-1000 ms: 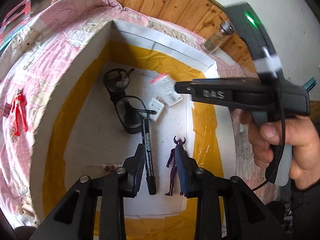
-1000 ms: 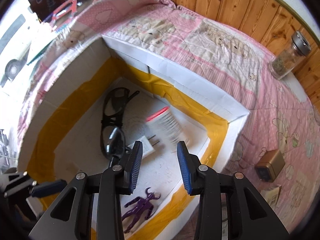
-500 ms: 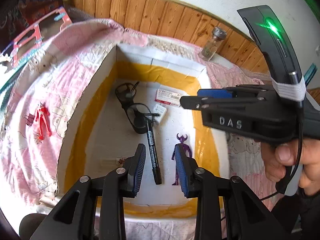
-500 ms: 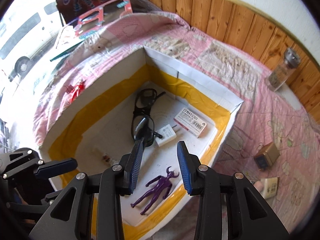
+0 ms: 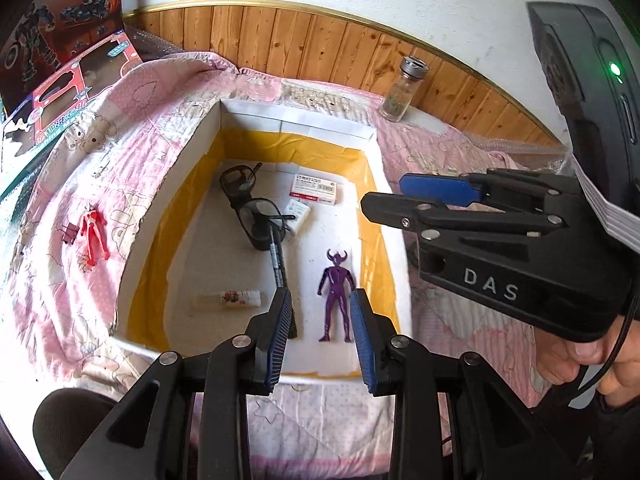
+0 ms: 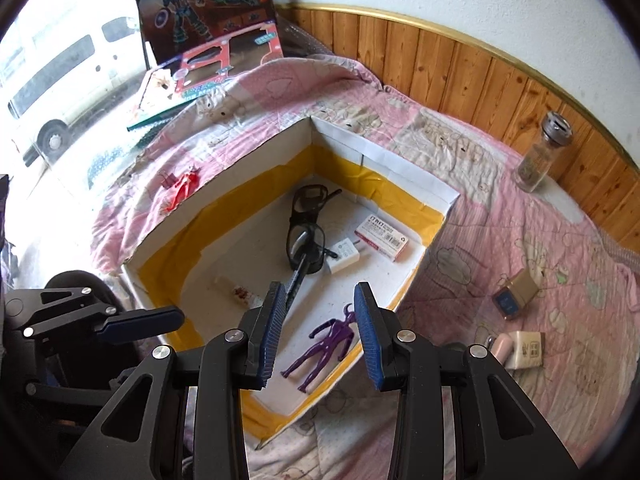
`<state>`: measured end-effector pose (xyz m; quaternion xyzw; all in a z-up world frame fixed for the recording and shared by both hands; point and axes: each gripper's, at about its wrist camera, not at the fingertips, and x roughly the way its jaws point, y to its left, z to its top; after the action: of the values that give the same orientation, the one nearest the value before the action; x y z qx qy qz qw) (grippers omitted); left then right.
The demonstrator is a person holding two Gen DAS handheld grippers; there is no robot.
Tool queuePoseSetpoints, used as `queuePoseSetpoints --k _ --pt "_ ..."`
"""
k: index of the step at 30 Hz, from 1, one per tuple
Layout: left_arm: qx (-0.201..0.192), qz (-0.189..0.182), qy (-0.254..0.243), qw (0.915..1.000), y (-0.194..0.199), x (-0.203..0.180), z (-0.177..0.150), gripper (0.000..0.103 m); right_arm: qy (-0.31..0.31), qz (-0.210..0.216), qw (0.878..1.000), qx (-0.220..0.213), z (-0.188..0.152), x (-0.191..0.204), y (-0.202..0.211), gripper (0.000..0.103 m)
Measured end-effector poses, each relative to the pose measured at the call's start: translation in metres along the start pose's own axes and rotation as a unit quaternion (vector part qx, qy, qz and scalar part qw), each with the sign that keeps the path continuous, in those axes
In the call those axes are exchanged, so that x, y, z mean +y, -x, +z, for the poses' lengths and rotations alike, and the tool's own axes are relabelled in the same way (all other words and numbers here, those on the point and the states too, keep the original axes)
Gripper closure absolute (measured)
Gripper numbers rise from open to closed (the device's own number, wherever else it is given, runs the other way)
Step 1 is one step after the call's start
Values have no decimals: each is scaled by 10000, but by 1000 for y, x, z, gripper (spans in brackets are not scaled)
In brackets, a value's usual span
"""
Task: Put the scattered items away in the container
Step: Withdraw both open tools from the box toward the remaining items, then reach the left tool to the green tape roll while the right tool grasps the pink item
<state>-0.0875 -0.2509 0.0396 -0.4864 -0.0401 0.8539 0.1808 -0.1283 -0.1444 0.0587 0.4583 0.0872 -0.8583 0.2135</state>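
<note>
Both tools are held above the near end of the container (image 5: pixel 202 136), a white box with yellow tape round its inner walls, set on a pink quilt (image 6: pixel 500 216).

Left gripper (image 5: pixel 320 330): jaws apart, nothing between them. Right gripper (image 6: pixel 320 332): jaws likewise apart and empty.

Hidden or unclear: the black marker (image 5: pixel 280 264) runs behind the left gripper's left finger, so its near end is covered. A small pale tube (image 5: pixel 230 298) ahead and left of that gripper is washed out, and its label cannot be read. The hand (image 5: pixel 584 360) on the right tool is cut off at the frame edge.

In the box, ahead of both tools: purple figure (image 5: pixel 336 292), glasses (image 5: pixel 250 208), white charger (image 5: pixel 298 214) and a red-and-white carton (image 5: pixel 316 189).

Outside it, far left of the tools, a red figure (image 5: pixel 94 236) lies on the quilt.

Only the right wrist view shows a gold-coloured box (image 6: pixel 516 294) and a cream plug (image 6: pixel 524 350) on the quilt to the right of the tool. Both views show the glass jar (image 6: pixel 542 158) by the wood panelling.
</note>
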Motion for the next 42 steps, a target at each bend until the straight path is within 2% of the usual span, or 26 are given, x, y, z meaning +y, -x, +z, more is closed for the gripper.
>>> queuePoseSetpoints --k 6,17,29,42 --pt "-17 66 -86 9999 9 -14 -10 71 -242 410 9986 -240 -29 -4 27 65" --pt "-47 212 -411 9989 22 -45 -29 71 -860 811 9921 -426 -85 -26 51 65" --pt "54 172 -969 9951 15 -105 -37 70 -1562 884 9828 -434 -145 -73 55 65" --pt "435 -5 -1453 9884 -30 -171 -42 67 -2403 726 9672 -382 -200 -146 53 64"
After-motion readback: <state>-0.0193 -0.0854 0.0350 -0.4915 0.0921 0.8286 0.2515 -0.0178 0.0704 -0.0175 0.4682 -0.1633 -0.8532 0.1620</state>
